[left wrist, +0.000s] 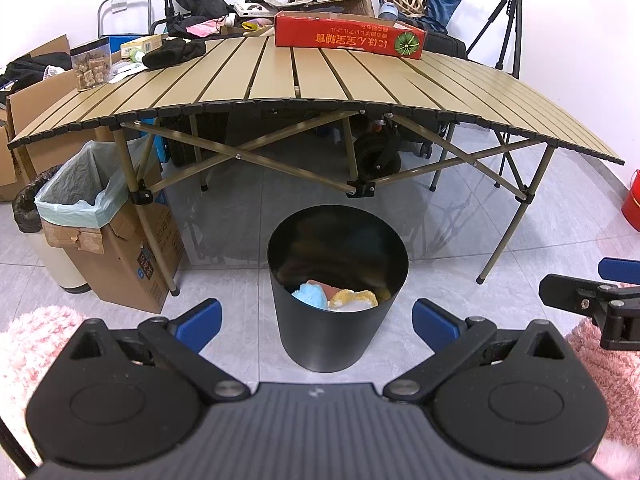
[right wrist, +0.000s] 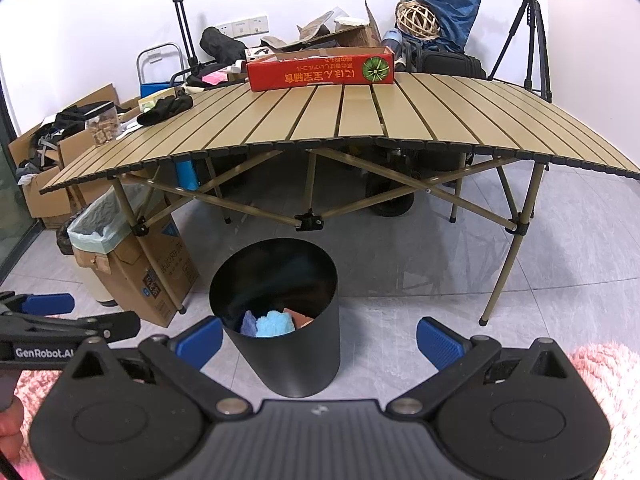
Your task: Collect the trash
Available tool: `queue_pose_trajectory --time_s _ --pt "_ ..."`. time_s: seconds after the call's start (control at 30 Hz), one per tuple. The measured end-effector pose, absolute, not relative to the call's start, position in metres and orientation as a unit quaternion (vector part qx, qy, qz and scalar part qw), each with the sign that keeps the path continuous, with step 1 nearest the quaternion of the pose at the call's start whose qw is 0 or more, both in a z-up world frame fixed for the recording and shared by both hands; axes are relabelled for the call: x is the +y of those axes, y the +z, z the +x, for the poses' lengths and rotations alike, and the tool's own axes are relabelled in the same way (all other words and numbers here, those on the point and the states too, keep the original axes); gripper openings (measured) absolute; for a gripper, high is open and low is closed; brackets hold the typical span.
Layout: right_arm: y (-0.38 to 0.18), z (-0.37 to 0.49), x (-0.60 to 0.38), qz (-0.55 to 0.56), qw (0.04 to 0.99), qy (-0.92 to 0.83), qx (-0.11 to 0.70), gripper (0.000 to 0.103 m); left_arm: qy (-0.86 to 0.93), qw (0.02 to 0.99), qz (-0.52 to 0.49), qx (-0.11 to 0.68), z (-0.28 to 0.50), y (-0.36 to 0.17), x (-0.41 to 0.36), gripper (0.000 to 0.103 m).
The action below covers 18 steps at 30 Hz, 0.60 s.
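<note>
A black round bin (left wrist: 326, 332) stands on the grey tiled floor in front of the folding table; in the right wrist view the same bin (right wrist: 296, 356) sits left of centre. Inside lie a light blue sponge-like piece (left wrist: 311, 295), a yellow-and-white piece (left wrist: 354, 300) and a reddish piece (right wrist: 301, 317). My left gripper (left wrist: 318, 326) is open above the floor, its blue pads either side of the bin, holding nothing. My right gripper (right wrist: 320, 338) is open too and empty, with the bin just left of its midline. Each gripper shows at the edge of the other's view.
The slatted tan table (left wrist: 360, 80) carries a red carton (left wrist: 348, 36), a black cloth (left wrist: 172, 54) and a clear jar (left wrist: 91, 65). A cardboard box lined with a pale green bag (left wrist: 100, 220) stands by the left table leg. Pink fluffy rug (right wrist: 608, 376) lies near me; a tripod (right wrist: 532, 40) stands back right.
</note>
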State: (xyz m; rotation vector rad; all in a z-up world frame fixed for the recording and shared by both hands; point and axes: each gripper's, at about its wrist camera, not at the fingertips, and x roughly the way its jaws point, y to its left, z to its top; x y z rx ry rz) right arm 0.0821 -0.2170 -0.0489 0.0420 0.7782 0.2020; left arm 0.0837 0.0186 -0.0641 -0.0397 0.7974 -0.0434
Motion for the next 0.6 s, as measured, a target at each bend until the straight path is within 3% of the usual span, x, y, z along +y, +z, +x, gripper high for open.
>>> queue_pose_trajectory --time_s 0.6 --pt "-0.0483 0.0822 -0.2135 0.021 0.92 0.1 0.379 0.103 -0.023 0.923 -0.019 0.384 0.0834 -0.0616 0.0173 0.103"
